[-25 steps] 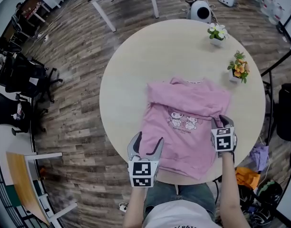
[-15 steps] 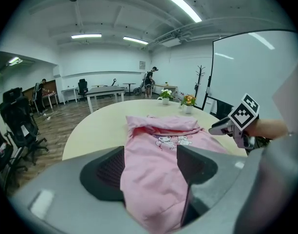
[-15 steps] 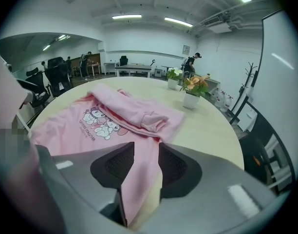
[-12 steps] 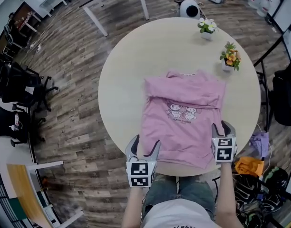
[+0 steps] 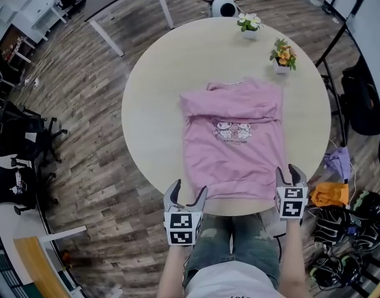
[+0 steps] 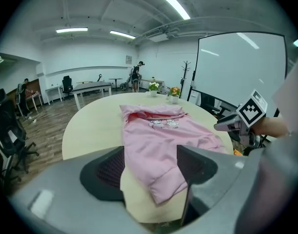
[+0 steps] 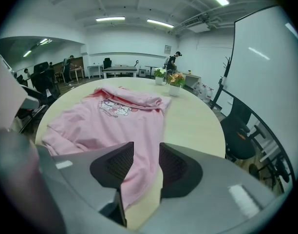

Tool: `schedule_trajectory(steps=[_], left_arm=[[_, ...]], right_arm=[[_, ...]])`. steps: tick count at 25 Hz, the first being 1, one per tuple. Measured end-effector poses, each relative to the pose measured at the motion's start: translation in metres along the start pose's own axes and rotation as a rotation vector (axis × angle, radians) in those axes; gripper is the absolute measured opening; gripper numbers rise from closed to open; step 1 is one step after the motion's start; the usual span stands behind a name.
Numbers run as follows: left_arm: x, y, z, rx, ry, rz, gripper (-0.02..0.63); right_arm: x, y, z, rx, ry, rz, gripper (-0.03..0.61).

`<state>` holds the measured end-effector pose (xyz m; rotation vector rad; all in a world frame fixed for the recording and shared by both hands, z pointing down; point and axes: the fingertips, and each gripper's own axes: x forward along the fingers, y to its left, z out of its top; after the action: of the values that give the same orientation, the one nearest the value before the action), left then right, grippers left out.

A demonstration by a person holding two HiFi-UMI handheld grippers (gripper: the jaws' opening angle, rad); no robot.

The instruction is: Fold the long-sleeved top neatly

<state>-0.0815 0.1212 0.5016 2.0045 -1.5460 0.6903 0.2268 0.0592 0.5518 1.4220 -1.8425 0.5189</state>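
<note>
Pink long-sleeved top (image 5: 233,144) lies on round table (image 5: 149,104), sleeves folded in, hem at near edge. Left gripper (image 5: 189,192) gapes wide round left hem corner; right gripper (image 5: 289,174), jaws narrowly parted, straddles right corner: likely set for lifting hem toward collar.

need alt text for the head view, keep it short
Seen from above, a pink long-sleeved top lies flat on a round beige table, sleeves folded in. The person's left claw and right claw, both open, sit at the hem's two near corners. A white-flowered pot and an orange-flowered pot stand near the far edge.
</note>
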Motion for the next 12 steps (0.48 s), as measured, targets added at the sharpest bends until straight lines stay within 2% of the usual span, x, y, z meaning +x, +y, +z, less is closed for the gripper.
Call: schedule_trajectory(steps=[12], left_arm=[[-0.006, -0.018, -0.055, 0.039, 0.09, -0.087, 0.339]], right_arm=[[-0.033, 0.023, -0.067, 0.048, 0.065, -0.019, 0.19]])
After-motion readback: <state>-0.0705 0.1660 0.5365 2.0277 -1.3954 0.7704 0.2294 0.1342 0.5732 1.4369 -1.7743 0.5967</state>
